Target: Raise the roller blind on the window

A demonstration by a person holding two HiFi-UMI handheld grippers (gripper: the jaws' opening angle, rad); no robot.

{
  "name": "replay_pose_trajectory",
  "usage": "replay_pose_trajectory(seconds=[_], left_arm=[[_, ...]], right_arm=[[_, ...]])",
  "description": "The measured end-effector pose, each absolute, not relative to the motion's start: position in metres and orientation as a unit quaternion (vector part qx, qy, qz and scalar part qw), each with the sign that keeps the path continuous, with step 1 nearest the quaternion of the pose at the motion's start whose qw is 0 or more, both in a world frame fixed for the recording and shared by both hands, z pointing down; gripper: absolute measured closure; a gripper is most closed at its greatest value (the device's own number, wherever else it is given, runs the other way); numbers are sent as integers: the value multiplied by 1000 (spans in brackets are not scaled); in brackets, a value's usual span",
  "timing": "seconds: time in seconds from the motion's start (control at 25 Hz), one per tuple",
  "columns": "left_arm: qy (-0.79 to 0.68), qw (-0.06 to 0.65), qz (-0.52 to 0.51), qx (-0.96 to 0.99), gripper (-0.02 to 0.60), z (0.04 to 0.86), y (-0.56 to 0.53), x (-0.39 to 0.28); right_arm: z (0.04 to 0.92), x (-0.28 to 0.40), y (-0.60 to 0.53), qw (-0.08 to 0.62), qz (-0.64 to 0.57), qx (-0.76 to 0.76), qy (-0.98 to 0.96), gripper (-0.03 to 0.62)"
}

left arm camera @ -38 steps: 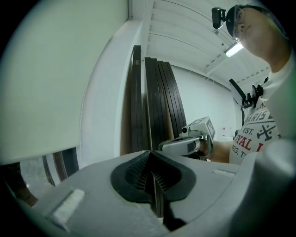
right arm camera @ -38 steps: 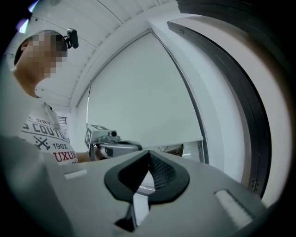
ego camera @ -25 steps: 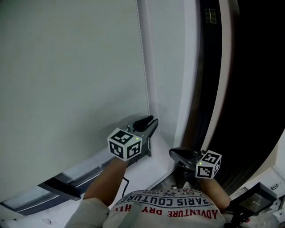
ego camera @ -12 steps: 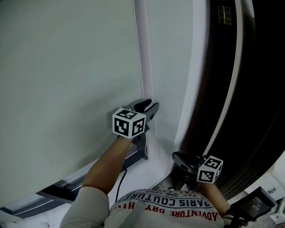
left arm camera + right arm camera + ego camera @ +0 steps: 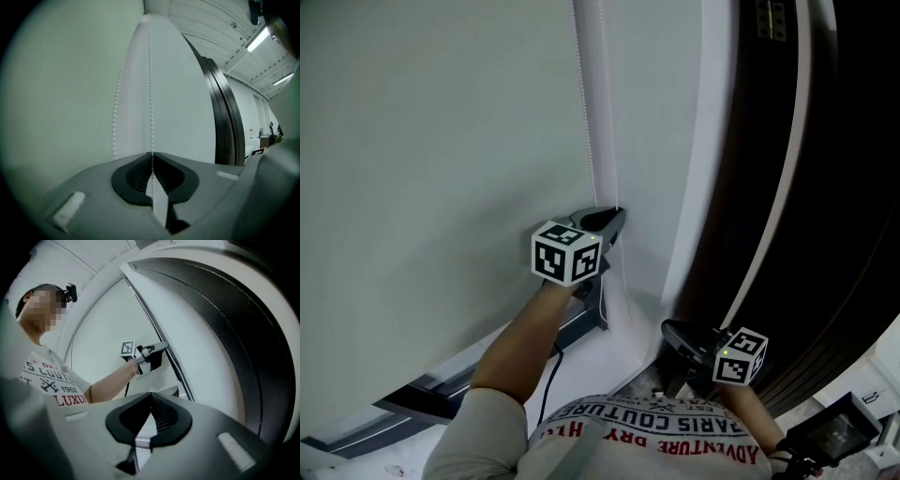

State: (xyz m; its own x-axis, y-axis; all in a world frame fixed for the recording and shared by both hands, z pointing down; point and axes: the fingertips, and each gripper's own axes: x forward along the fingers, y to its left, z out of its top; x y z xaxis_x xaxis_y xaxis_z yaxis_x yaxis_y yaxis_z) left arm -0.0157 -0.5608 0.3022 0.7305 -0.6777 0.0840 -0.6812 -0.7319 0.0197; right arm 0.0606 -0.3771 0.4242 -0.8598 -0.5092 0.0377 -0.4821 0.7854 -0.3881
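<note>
Listing from the left: roller blind point(image 5: 441, 141), pale sheet, lowered over the window. Bead chain point(image 5: 151, 93), two strands hanging at its right edge. Left gripper point(image 5: 617, 214): jaws have just been closing and now pinch one strand. Right gripper point(image 5: 668, 329), lower right: jaws together, nothing in them. Step, as I judge it: chain gripped, pull not begun. Next calls for a steady draw along the strand.
</note>
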Motion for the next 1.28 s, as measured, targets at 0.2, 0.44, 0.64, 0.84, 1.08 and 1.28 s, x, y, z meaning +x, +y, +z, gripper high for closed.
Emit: replay_pose_trajectory(seconds=[0.2,0.44,0.64,0.84,1.08,1.28], left_arm=[[-351,23,27,936,571,301,-537,-14],[-347,-4,29,938,571,296,-484,-9],[-325,1,39,945,572,305,-426,3],[-302,12,-10,953,574,295,-364,8],[-260,-2,-2,966,574,278,-293,20],[-249,9,-12,968,574,270,-264,13]], right_arm=[[432,60,-362,30,-203,-258,944,592],[433,66,-336,32,-201,-255,945,592],[439,73,-303,24,-197,-258,946,592],[450,80,-264,16,-194,-258,946,592],[443,93,-232,-5,-167,-252,953,592],[392,87,-234,3,-140,-231,963,592]])
